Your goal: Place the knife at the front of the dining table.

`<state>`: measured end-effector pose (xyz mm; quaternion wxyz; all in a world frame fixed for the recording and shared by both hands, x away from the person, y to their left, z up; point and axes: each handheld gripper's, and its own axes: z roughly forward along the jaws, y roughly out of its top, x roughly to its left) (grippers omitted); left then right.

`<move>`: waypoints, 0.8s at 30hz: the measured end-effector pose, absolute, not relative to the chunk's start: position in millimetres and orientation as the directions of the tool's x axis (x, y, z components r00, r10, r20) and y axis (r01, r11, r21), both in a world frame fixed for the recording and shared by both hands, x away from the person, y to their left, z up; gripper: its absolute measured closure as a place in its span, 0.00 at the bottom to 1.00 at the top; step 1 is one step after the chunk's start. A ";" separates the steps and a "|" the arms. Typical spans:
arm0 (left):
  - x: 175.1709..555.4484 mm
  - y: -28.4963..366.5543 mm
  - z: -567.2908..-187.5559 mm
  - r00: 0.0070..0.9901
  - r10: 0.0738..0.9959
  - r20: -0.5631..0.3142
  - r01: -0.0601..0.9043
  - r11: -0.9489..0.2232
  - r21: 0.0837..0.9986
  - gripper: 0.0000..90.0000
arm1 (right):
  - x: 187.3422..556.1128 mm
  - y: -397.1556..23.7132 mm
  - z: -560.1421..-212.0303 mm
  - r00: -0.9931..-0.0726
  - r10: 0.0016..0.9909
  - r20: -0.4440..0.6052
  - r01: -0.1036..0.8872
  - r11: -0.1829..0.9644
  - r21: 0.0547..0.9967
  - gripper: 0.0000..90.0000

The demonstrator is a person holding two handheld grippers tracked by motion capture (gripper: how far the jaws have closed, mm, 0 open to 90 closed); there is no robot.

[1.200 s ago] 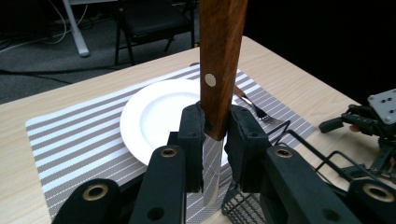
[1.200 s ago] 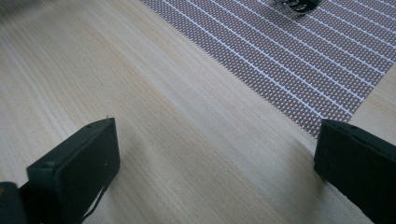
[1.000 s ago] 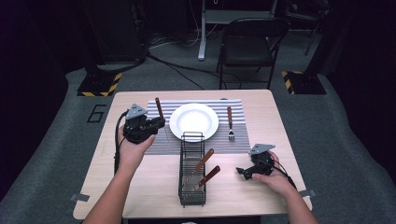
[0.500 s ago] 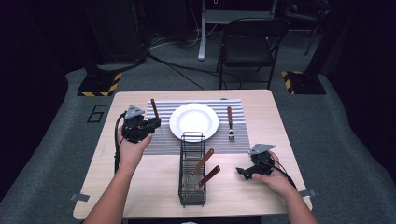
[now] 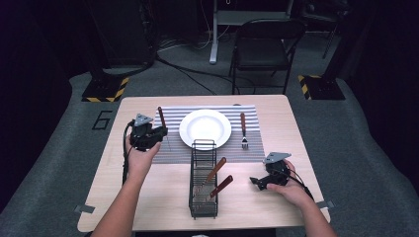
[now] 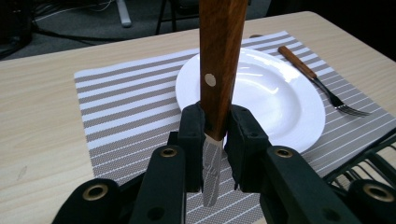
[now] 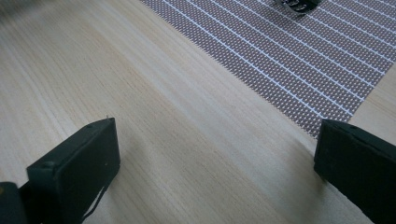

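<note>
Gripping a wooden-handled knife [image 6: 219,70], my left gripper [image 6: 215,135] had its jaws clamped on the handle right where wood met blade, the handle standing up and the blade tip pointing down at the striped placemat [image 6: 121,107]. From the high view the left gripper [image 5: 157,133] hung over the placemat's left edge, just beside the white plate [image 5: 205,128]. A fork [image 5: 243,129] lay on the mat on the plate's far side, apart from it. Nearer me stood a black wire caddy [image 5: 203,180] with two more wooden handles poking out. My right gripper [image 5: 257,180] rested low on the tabletop [image 5: 163,192] to the right of the caddy; its own view showed the right gripper [image 7: 215,172] spread wide with nothing between the jaws but bare wood.
</note>
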<state>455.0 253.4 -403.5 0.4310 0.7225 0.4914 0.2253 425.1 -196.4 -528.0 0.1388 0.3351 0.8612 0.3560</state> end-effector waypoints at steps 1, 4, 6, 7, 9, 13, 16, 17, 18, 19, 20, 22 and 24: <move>456.8 254.6 -406.4 0.407 0.908 -0.098 0.526 -0.145 0.838 0.85 | 425.3 -196.5 -528.0 -0.738 0.674 -0.003 0.476 0.524 0.707 0.00; 458.6 255.9 -409.7 0.397 0.913 -0.097 0.535 -0.144 0.832 0.85 | 425.1 -196.4 -528.0 -0.737 0.676 0.000 0.478 0.522 0.706 0.00; 460.4 258.0 -413.0 0.389 0.916 -0.093 0.544 -0.148 0.826 0.85 | 425.1 -196.4 -528.0 -0.737 0.676 0.000 0.479 0.522 0.706 0.00; 461.4 259.3 -414.6 0.384 0.919 -0.094 0.552 -0.147 0.821 0.85 | 425.2 -196.5 -528.0 -0.737 0.675 -0.001 0.478 0.523 0.706 0.00; 462.5 261.2 -416.5 0.375 0.922 -0.096 0.560 -0.143 0.816 0.85 | 425.5 -196.6 -528.0 -0.740 0.673 -0.004 0.474 0.525 0.707 0.00; 464.8 264.5 -420.9 0.362 0.927 -0.102 0.570 -0.133 0.811 0.85 | 425.2 -196.4 -528.0 -0.737 0.676 -0.001 0.478 0.522 0.706 0.00; 466.2 265.3 -422.5 0.357 0.929 -0.100 0.578 -0.135 0.805 0.85 | 425.1 -196.4 -528.0 -0.737 0.676 0.000 0.479 0.522 0.706 0.00; 467.7 266.1 -423.7 0.353 0.930 -0.099 0.580 -0.135 0.803 0.85 | 425.1 -196.4 -528.0 -0.737 0.676 0.000 0.479 0.522 0.706 0.00; 467.7 266.1 -423.7 0.353 0.930 -0.099 0.580 -0.135 0.803 0.85 | 425.1 -196.4 -528.0 -0.737 0.676 0.000 0.479 0.522 0.706 0.00; 468.8 266.5 -424.3 0.350 0.932 -0.099 0.584 -0.134 0.801 0.85 | 425.4 -196.5 -528.0 -0.738 0.674 -0.003 0.476 0.524 0.707 0.00; 469.7 266.5 -425.2 0.348 0.932 -0.100 0.585 -0.133 0.800 0.85 | 425.5 -196.6 -528.0 -0.739 0.673 -0.004 0.474 0.525 0.707 0.00; 471.1 266.6 -426.6 0.346 0.933 -0.102 0.589 -0.131 0.797 0.85 | 425.1 -196.4 -528.0 -0.737 0.676 0.000 0.479 0.521 0.706 0.00; 473.8 266.9 -428.3 0.342 0.934 -0.107 0.589 -0.125 0.798 0.85 | 425.2 -196.4 -528.0 -0.737 0.675 -0.001 0.477 0.522 0.707 0.00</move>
